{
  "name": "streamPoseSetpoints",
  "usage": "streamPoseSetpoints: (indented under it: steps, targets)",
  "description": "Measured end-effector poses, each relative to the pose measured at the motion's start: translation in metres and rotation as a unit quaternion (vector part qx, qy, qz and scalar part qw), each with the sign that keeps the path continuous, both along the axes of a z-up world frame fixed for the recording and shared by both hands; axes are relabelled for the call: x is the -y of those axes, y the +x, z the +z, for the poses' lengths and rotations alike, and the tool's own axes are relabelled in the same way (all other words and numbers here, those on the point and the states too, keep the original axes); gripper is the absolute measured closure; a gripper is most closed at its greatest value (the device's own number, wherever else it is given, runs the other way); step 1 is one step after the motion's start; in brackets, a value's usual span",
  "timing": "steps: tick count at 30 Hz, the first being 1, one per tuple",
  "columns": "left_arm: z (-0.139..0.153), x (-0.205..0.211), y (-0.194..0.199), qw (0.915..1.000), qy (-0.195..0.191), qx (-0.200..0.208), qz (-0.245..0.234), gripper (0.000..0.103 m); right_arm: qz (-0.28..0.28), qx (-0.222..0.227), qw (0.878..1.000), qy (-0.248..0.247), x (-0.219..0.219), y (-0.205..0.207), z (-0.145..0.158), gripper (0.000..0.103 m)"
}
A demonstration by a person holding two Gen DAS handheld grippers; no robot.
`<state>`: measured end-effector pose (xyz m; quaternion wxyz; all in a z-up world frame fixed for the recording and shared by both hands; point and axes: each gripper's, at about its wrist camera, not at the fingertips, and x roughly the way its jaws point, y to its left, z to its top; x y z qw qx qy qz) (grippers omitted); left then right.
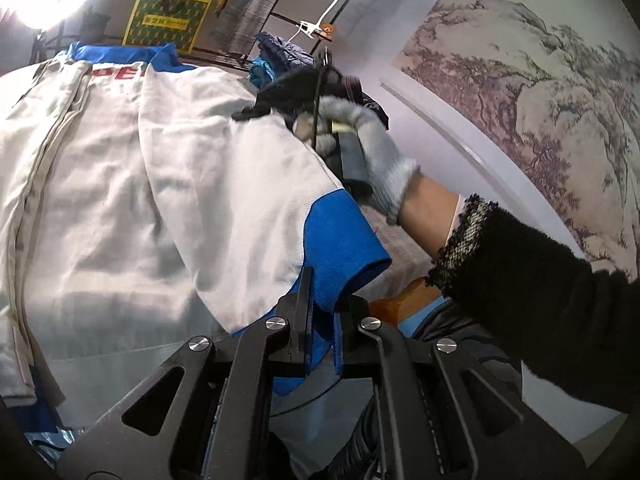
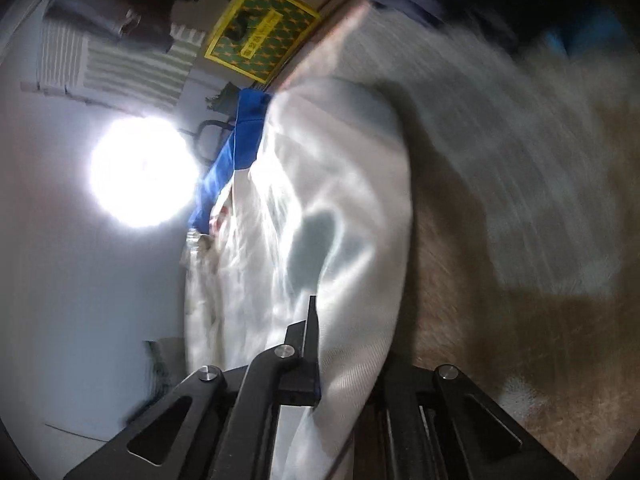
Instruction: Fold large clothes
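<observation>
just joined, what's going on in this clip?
A person is folding a white jacket with blue trim, using a handheld gripper in each hand. The left gripper is shut on the blue cuff. The right gripper is clamped on white fabric of the same jacket; its view is motion-blurred. The gloved right hand shows in the left view.

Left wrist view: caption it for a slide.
Left gripper shut on the white jacket's blue cuff; gloved right hand at the shoulder.
</observation>
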<state>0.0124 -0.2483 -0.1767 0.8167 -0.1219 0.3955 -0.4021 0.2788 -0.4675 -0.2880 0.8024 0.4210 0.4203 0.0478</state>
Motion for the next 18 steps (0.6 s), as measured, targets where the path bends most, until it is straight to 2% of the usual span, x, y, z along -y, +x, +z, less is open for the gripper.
streamPoseSetpoints:
  steps: [3,4,6,11,14,17,18]
  targets:
    - [-0.003,-0.008,0.001,1.0,-0.007,-0.005,0.002,0.098,0.009,-0.011,0.995,-0.097,-0.024,0.006,0.027,0.102]
    - [-0.006,-0.012,0.001,0.9999,-0.011,-0.012,0.004,0.098,0.011,-0.013,0.993,-0.114,-0.028,0.006,0.032,0.102]
    - [-0.009,-0.018,0.0,0.9996,-0.018,-0.018,0.008,0.098,0.012,-0.026,0.985,-0.169,-0.045,0.01,0.045,0.102]
    - [-0.016,-0.042,0.001,0.9982,-0.04,-0.038,0.023,0.098,0.025,-0.036,0.967,-0.252,-0.081,0.02,0.071,0.102]
    - [-0.021,-0.058,0.001,0.9968,-0.049,-0.049,0.04,0.098,0.05,-0.033,0.947,-0.317,-0.12,0.033,0.089,0.102]
    - [-0.027,-0.078,0.001,0.9946,-0.056,-0.062,0.06,0.098,0.085,-0.029,0.919,-0.384,-0.166,0.05,0.095,0.102]
    - [-0.029,-0.085,0.001,0.9938,-0.057,-0.066,0.069,0.098,0.104,-0.028,0.904,-0.413,-0.187,0.057,0.095,0.102]
